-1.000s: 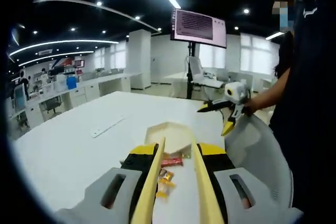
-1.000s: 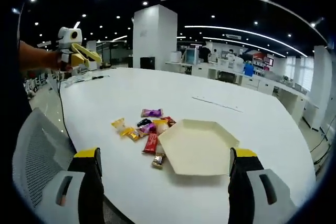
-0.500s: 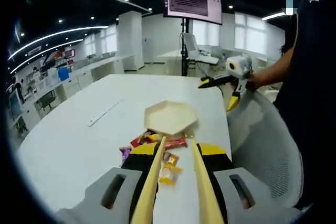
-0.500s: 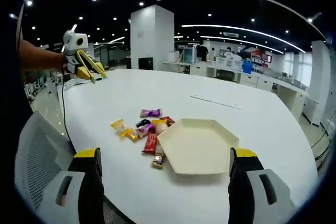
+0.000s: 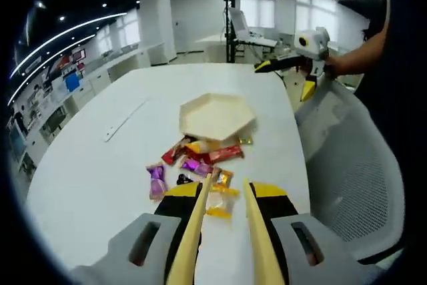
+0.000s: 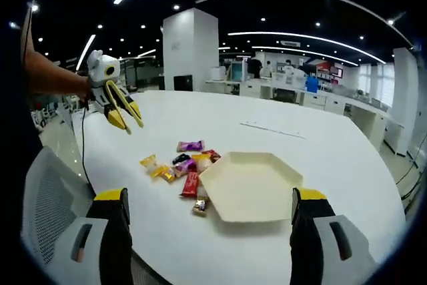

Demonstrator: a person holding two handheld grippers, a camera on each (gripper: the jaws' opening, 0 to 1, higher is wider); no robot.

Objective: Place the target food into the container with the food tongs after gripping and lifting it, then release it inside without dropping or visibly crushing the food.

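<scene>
In the left gripper view, the left gripper [image 5: 224,188] carries long cream-yellow food tongs [image 5: 193,228] whose two arms stand slightly apart, their tips above a clear yellow-trimmed candy wrapper [image 5: 220,199] and clamped on nothing. This wrapper lies at the near end of a loose cluster of small wrapped sweets [image 5: 195,163] on the wide white oval desk [image 5: 87,185], close to the desk's edge beside a grey mesh chair back [image 5: 353,178]. In the cluster, a purple wrapper [image 5: 157,179] lies on the outer side and a red bar wrapper [image 5: 225,154] sits just beside the pale cream hexagonal paper tray [image 5: 217,115], which is empty and touches the far sweets. Bare desk spreads wide on the side away from the chair, where a flat white strip [image 5: 124,119] lies well apart from the tray. Farther on, near the desk's far corner, a person's hand holds the right gripper [image 5: 303,65] above the edge

In the right gripper view, the right gripper's [image 6: 210,231] black and yellow jaws stand wide apart, the tray [image 6: 250,185] between them and the sweets [image 6: 180,165] beside it, and the left gripper [image 6: 123,115] hangs over the desk's [image 6: 333,158] far-left edge with its tongs [image 6: 120,108] pointing down
</scene>
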